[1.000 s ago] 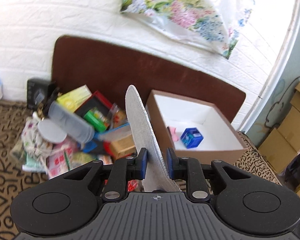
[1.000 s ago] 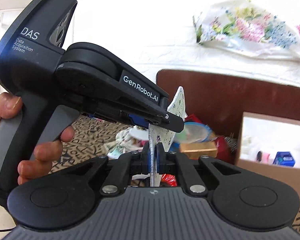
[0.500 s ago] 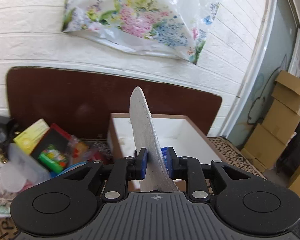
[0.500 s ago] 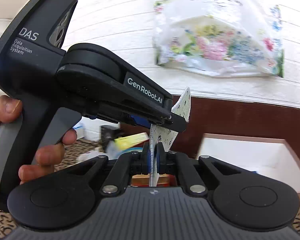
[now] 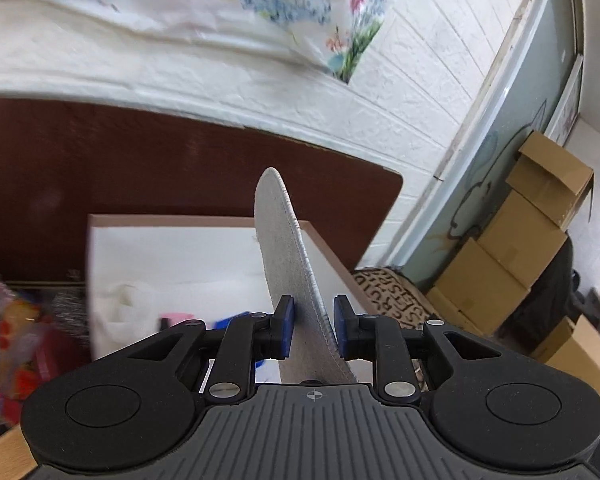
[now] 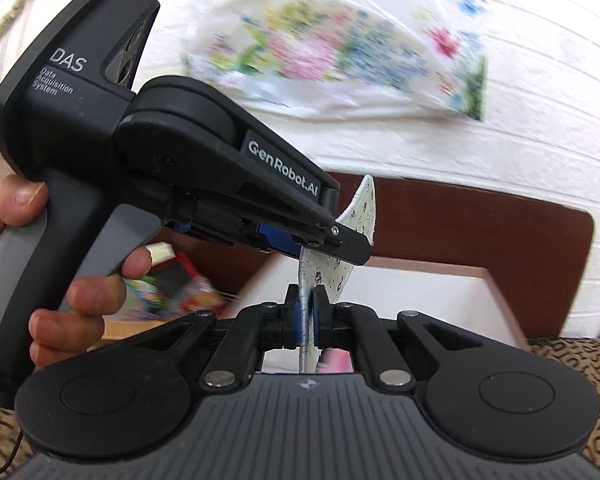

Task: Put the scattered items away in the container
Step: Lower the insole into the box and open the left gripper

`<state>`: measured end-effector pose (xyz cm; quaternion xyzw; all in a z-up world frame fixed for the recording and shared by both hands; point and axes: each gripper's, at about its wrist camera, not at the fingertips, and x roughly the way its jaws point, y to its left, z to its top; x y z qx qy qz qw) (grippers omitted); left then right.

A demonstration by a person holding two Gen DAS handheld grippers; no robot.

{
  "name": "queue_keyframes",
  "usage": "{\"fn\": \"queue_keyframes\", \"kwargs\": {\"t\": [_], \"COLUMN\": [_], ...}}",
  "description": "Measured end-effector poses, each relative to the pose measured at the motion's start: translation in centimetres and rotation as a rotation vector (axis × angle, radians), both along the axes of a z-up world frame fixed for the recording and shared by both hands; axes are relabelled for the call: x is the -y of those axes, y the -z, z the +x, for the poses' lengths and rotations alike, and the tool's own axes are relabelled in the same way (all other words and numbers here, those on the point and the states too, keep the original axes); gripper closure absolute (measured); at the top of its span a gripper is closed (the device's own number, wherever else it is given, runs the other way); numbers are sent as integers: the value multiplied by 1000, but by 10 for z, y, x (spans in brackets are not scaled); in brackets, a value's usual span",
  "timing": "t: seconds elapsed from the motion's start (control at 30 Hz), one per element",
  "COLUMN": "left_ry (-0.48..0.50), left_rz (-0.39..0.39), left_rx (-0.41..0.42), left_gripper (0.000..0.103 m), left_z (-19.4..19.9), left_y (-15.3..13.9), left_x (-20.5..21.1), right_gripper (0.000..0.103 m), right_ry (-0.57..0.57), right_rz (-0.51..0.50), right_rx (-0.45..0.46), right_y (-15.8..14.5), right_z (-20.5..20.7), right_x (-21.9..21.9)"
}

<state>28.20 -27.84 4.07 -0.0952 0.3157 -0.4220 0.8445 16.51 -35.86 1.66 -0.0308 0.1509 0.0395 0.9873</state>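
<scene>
Insole, flat grey felt, stitched edge

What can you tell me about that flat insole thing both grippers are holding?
The insole is thin and flat with a rounded tip. One face looks like plain grey felt with a stitched edge; the other is white with small dark specks. It stands on edge, tip up, bending a little. The right gripper is shut on its lower part, and the left gripper straddles it with its pads close on each side; I cannot tell if both press. It hangs just in front of the open box, not in it yet.
</scene>
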Motion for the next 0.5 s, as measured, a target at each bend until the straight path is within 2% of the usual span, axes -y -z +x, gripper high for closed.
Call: {"fn": "queue_keyframes", "kwargs": {"t": [0.23,0.5], "left_ry": [54,82], "left_rz": [4,77], "left_rx": [-77,-127], "left_gripper": [82,81], "left_z": [40,65], "left_y": [31,68], "left_x": [63,107], "right_gripper": [96,96], "right_ry": [74,102], "right_rz": [-24,-39], "right_rx": [-62,-150], "right_y": [19,47], "right_z": [23,44], "right_x": [49,77]}}
